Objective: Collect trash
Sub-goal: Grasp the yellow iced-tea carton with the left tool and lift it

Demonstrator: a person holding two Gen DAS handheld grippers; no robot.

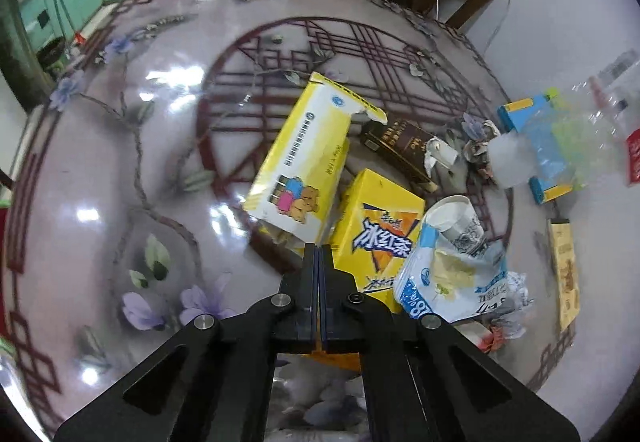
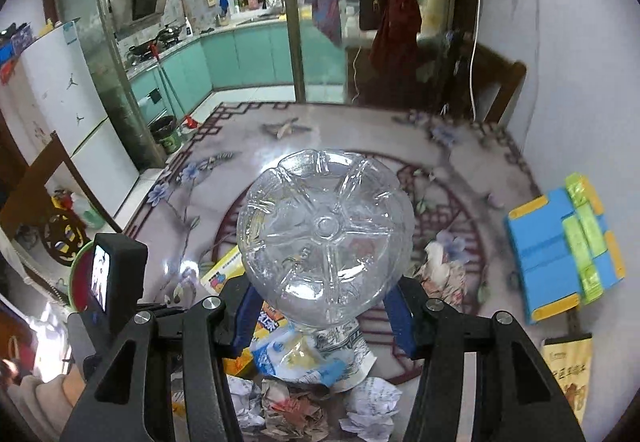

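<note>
The right gripper (image 2: 325, 306) holds a clear plastic bottle (image 2: 325, 238) between its blue pads (image 2: 400, 318), the petal-shaped base pointing forward and filling the centre of the right wrist view. The bottle hangs above the trash heap; its neck is hidden, so how deep the grip sits cannot be told.

Keep the squeeze light — a thin empty bottle probably buckles and slips under a hard clamp. Carry it level and clear of the pile. No bin shows in either view, so the drop point cannot be told.

The left gripper (image 1: 319, 254) has its jaws pressed together with nothing between them. It hovers at lower centre of the left wrist view, just in front of the yellow medicine box (image 1: 304, 153) and the yellow tea carton (image 1: 376, 238).

Further right lie a paper cup (image 1: 456, 219), a torn blue-white wrapper (image 1: 452, 282) and crumpled paper (image 2: 372, 406) — all resting on the patterned table (image 1: 120, 161). A blue box (image 2: 560, 262) sits apart at the right edge.
</note>
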